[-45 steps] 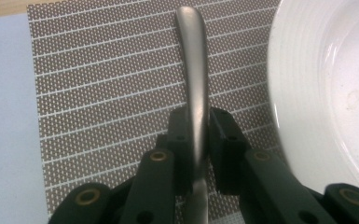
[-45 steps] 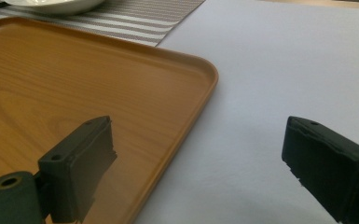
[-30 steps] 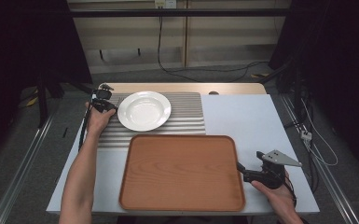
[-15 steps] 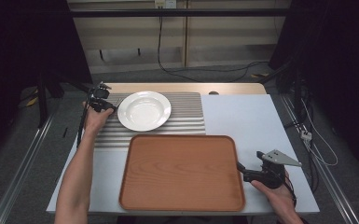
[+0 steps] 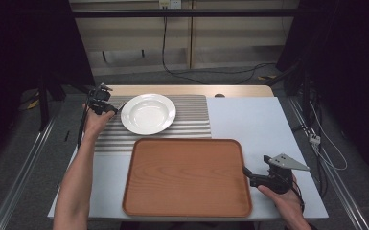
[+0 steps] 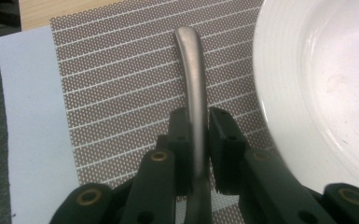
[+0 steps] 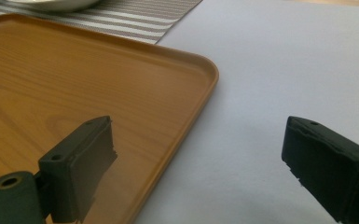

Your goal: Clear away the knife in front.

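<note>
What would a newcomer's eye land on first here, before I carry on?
The big wooden tray at the near middle of the table, bare. Behind it a white plate sits on a striped mat. Left of the plate, the left gripper is shut on a metal utensil handle; the right gripper waits open at the tray's right edge.

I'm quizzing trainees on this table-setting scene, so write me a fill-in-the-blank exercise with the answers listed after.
1. The left hand-held gripper is shut on a metal ____ handle.
2. The white plate rests on a ____ placemat.
3. The right hand-held gripper straddles the tray's rim with its jaws ____.
4. The wooden tray carries ____.

Missing words: cutlery; striped; open; nothing
</note>
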The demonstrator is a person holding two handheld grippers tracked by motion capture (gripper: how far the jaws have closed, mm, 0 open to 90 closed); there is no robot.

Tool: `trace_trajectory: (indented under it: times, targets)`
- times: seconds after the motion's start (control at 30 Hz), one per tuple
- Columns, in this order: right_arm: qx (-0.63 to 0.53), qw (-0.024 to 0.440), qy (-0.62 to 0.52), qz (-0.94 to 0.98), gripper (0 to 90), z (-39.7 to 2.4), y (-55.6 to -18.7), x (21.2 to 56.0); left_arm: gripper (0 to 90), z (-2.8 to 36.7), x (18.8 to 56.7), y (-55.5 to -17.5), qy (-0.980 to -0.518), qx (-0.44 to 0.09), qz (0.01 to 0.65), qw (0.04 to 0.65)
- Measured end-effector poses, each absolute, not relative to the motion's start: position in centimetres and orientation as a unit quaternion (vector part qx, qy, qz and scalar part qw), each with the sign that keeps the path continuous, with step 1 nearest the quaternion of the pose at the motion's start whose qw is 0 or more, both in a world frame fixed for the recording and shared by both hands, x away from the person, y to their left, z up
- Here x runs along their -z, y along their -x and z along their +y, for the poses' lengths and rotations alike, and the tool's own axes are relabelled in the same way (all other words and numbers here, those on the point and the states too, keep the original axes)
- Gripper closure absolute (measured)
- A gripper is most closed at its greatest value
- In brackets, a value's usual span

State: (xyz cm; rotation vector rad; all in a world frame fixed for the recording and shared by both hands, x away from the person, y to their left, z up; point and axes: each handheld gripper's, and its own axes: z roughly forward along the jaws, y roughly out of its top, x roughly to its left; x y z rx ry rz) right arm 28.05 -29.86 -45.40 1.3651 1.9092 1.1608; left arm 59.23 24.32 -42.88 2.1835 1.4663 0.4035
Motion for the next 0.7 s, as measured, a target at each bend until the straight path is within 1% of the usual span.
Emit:
trace_trajectory:
  times: [0.33, 0.7]
  targets:
    - [-0.429, 0.258, -0.503, 0.705, 9.1, -29.8, -28.1, 45.4, 80.0, 24.9, 41.8, -58.8, -0.798, -0.158, 0.527, 0.246]
    - [-0.429, 0.258, -0.501, 0.705, 9.1, -29.8, -28.1, 45.4, 80.0, 24.5, 39.9, -57.3, -0.795, -0.175, 0.508, 0.282]
